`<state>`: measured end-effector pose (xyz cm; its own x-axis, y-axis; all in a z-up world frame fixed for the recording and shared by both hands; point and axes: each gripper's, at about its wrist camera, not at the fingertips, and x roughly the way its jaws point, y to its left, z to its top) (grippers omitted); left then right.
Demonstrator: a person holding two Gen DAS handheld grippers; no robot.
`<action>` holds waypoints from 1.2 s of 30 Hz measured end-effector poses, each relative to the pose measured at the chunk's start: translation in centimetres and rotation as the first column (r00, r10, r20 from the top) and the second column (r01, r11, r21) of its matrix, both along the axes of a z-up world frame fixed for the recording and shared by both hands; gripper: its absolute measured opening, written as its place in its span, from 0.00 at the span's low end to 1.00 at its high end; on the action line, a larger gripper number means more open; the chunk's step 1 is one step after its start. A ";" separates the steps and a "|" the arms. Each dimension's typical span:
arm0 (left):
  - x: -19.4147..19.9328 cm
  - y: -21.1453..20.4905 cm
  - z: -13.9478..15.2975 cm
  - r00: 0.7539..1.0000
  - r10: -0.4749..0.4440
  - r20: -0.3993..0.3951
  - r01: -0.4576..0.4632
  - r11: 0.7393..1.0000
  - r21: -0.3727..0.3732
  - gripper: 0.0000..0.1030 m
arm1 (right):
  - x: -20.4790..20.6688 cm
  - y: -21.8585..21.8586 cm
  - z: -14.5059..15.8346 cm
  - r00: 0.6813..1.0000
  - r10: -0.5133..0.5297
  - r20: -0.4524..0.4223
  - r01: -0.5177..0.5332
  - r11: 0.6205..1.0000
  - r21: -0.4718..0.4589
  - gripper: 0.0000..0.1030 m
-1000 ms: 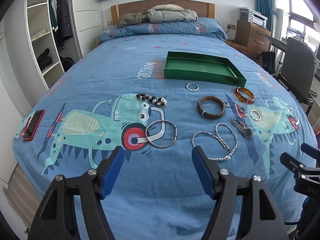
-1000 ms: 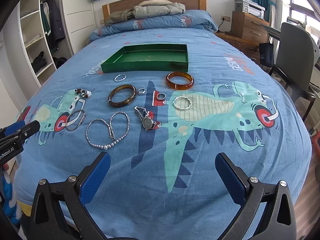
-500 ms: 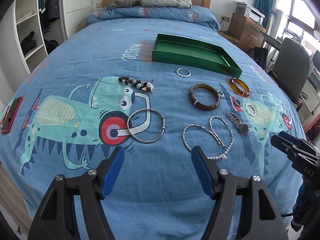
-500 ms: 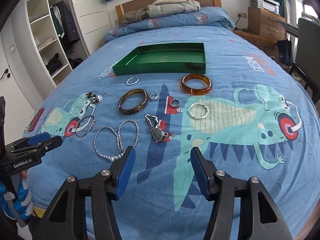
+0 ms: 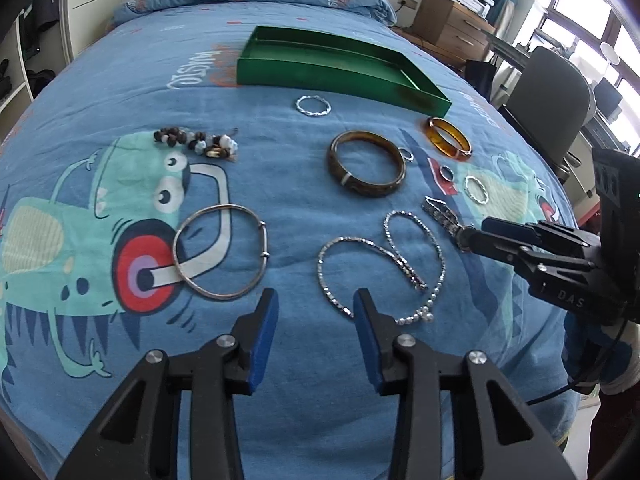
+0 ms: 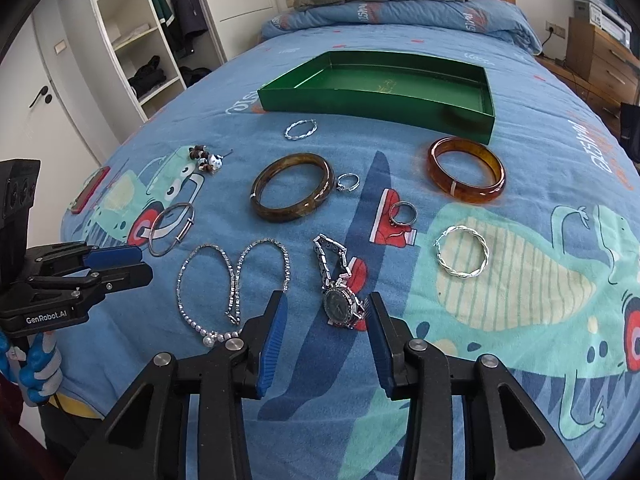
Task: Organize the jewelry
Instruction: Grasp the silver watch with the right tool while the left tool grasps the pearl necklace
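Observation:
Jewelry lies spread on the blue bedspread before an empty green tray (image 5: 340, 68), also in the right wrist view (image 6: 380, 88). My left gripper (image 5: 314, 300) is open and empty, just short of a silver bangle (image 5: 222, 252) and a silver necklace (image 5: 380, 268). My right gripper (image 6: 326, 304) is open and empty, its jaws either side of a silver wristwatch (image 6: 340, 292). Further off lie a dark brown bangle (image 6: 292, 192), an amber bangle (image 6: 466, 170), a twisted silver bracelet (image 6: 462, 258), two rings (image 6: 402, 214) and a beaded bracelet (image 5: 196, 144).
A second twisted silver hoop (image 5: 314, 105) lies near the tray front. A red phone (image 6: 89, 190) sits at the bed's left edge. A grey chair (image 5: 548, 92) and a wooden dresser (image 5: 452, 26) stand to the right, white shelves (image 6: 136, 36) to the left.
Both grippers have come lower and closer to the jewelry. My left gripper's jaws have narrowed. My right gripper now has the watch between its jaws.

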<state>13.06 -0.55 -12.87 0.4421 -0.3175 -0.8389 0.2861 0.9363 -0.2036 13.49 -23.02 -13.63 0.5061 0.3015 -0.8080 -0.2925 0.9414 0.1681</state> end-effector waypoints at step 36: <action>2.6 -4.9 5.8 0.988 0.044 0.150 -0.072 0.981 0.182 0.01 | -3.6 -5.0 4.0 0.995 -0.056 0.087 0.047 0.994 0.099 0.14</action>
